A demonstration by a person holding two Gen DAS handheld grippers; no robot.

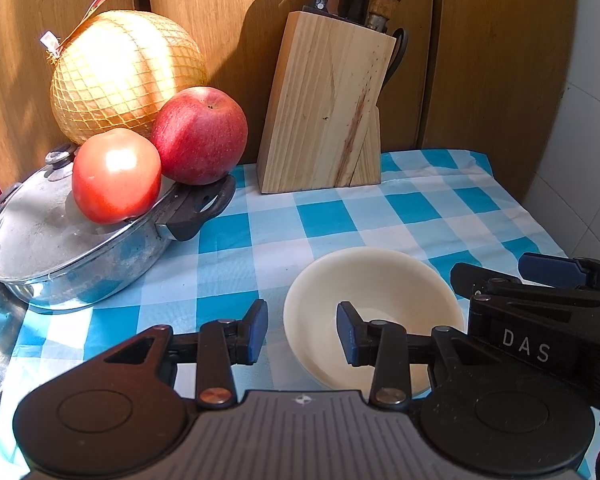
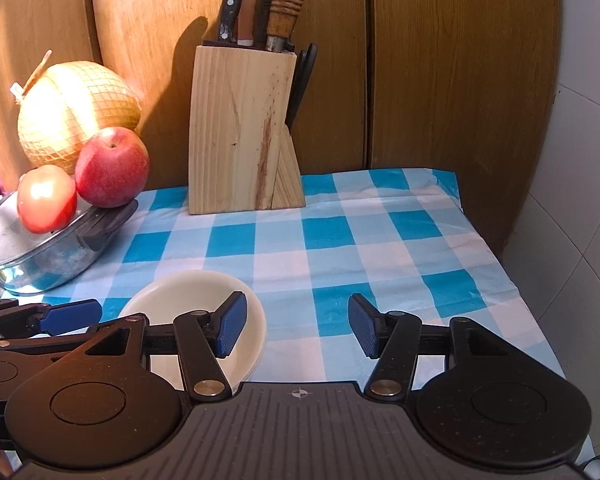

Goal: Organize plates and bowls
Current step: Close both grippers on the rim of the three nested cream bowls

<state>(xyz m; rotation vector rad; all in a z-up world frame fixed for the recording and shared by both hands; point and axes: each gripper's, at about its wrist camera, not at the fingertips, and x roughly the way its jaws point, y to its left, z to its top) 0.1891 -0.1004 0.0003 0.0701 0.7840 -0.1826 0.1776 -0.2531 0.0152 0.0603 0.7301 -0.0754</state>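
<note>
My left gripper [image 1: 302, 332] stands partly open and holds nothing; its right pad hangs over the near-left rim of the cream bowl [image 1: 374, 280], its left pad over bare cloth. My right gripper [image 2: 296, 326] stands wider, also empty; its left pad hangs over the bowl's right rim, its right pad over the checked tablecloth [image 2: 340, 240]. The bowl sits upright near the front of the table, and from the right wrist view its edge looks doubled, possibly two stacked.

Hazards: both grippers crowd one rim, so closing together could clash the fingers or tip the bowl. A one-sided pinch on a smooth rim may slip. Further back, the lidded pan [image 1: 60, 240] carries a tomato [image 1: 116, 176] and an apple [image 1: 200, 134]; a bump could roll them off.
</note>
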